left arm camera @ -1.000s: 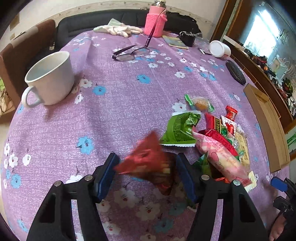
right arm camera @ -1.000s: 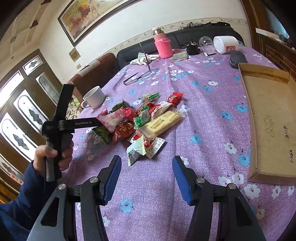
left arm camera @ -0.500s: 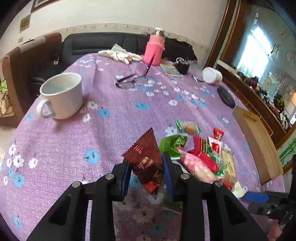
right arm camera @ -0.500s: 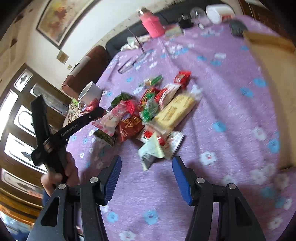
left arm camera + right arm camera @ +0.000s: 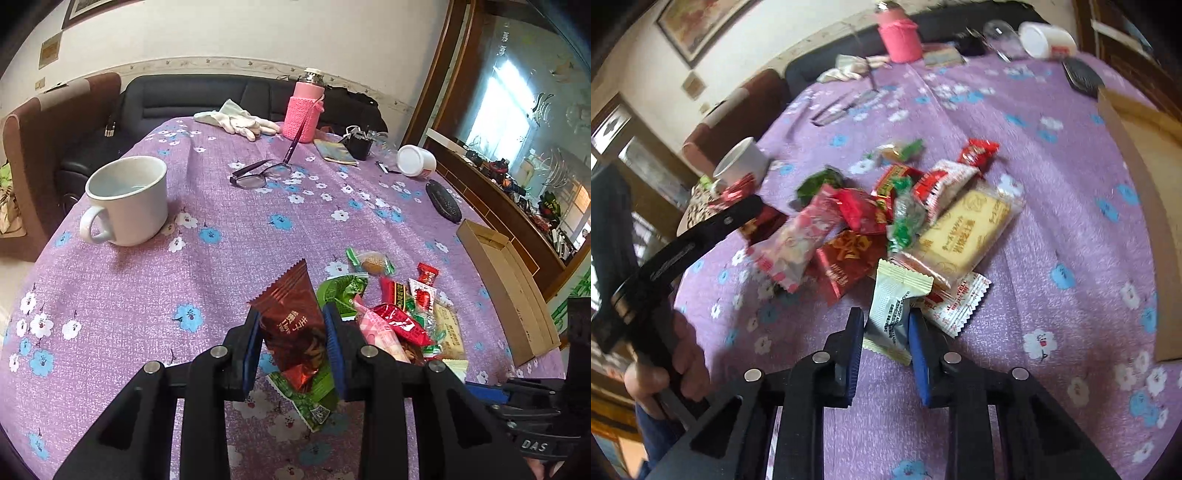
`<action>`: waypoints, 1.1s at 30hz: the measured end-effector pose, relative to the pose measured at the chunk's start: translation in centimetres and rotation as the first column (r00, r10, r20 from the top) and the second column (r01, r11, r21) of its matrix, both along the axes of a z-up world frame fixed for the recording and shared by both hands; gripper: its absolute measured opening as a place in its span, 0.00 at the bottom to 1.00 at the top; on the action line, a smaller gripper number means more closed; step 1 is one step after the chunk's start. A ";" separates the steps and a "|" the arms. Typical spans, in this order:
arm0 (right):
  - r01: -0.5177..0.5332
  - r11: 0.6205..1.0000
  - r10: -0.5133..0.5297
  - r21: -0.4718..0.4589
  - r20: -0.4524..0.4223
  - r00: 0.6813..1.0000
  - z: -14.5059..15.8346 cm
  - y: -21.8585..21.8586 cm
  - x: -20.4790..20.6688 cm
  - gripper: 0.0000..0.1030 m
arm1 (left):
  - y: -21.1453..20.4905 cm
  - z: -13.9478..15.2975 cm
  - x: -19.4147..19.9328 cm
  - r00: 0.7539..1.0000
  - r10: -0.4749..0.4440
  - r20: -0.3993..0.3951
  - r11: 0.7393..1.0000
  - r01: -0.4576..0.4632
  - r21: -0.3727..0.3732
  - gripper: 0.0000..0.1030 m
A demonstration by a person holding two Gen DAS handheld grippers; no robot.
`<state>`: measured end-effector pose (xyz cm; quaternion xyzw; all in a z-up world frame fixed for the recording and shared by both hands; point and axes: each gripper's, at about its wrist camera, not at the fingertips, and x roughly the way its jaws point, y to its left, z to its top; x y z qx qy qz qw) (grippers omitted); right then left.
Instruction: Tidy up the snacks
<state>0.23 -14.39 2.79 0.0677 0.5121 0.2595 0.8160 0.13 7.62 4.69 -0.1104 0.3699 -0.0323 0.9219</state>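
Note:
My left gripper [image 5: 291, 326] is shut on a dark red snack packet [image 5: 286, 295], held upright just above the purple flowered tablecloth. A pile of wrapped snacks [image 5: 399, 314] lies to its right. In the right wrist view my right gripper [image 5: 886, 321] sits at the near edge of the pile [image 5: 886, 221]. Its jaws are closing, and both pads press on a white and dark packet [image 5: 897, 291]. A yellow biscuit pack [image 5: 964, 229] lies just beyond. A hand [image 5: 672, 362] holds the left gripper [image 5: 701, 236] at the left.
A shallow cardboard box [image 5: 506, 288] lies at the table's right edge [image 5: 1145, 184]. A white mug [image 5: 127, 199] stands at the left. Glasses [image 5: 255, 175], white gloves [image 5: 236, 120], a pink bottle [image 5: 304, 114], a white jar [image 5: 417, 160] and a black case [image 5: 443, 201] lie farther back.
My left gripper closed on the dark red packet and lifted it slightly. My right gripper moved in to the pile's near edge and closed around the white packet.

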 end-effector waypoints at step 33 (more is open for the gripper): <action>0.405 0.899 -0.423 0.163 0.092 0.902 4.9 -23.1 7.0 0.25 | -16.3 5.9 2.5 0.951 -0.310 0.024 0.951 0.309 0.019 0.30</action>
